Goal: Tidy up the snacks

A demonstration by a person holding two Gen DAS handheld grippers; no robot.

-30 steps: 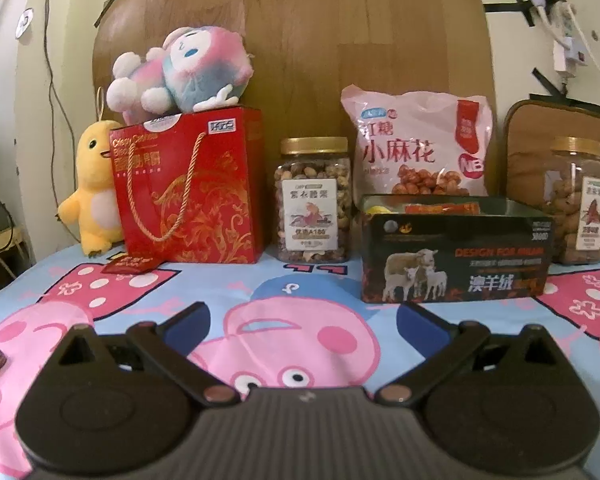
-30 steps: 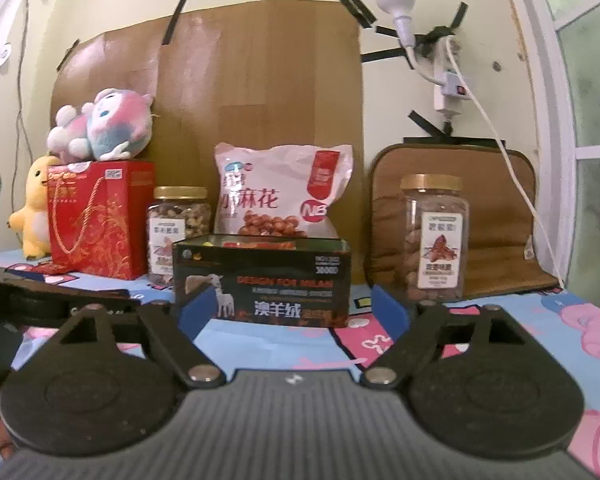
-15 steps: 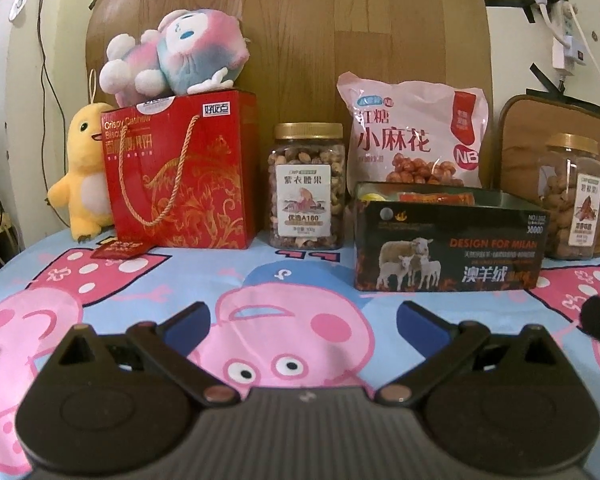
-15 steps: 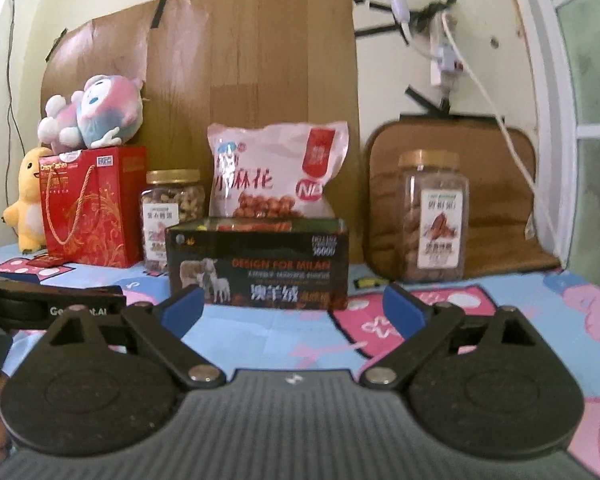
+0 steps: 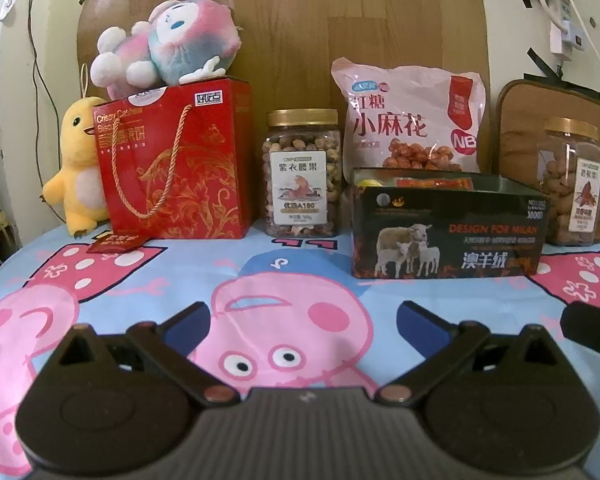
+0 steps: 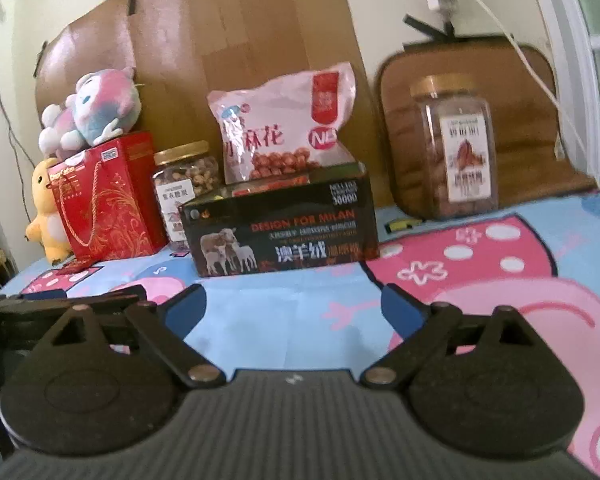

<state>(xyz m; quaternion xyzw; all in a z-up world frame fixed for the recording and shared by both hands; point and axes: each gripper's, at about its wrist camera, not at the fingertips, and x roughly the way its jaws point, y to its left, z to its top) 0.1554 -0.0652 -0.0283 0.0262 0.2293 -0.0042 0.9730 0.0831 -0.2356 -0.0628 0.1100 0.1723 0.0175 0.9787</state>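
Along the wooden back board stand a red gift bag (image 5: 176,164), a gold-lidded nut jar (image 5: 300,176) and a pink snack bag (image 5: 412,120). In front of the pink bag lies an open black box (image 5: 448,232) printed with sheep, with packets inside. A second jar (image 5: 572,184) stands at the right. A small red packet (image 5: 118,242) lies before the gift bag. My left gripper (image 5: 304,320) is open and holds nothing, well short of the row. My right gripper (image 6: 294,304) is also open and faces the black box (image 6: 280,232) and the second jar (image 6: 456,148).
A pastel plush toy (image 5: 172,44) lies on the gift bag and a yellow plush duck (image 5: 78,164) stands to its left. The cartoon-pig sheet (image 5: 284,308) covers the surface. A brown cushion (image 6: 536,120) leans behind the right jar. A cable hangs at the right wall.
Both grippers have moved forward toward the snacks and stay open. The right wrist view has tilted and swung toward the right jar. No item has moved.
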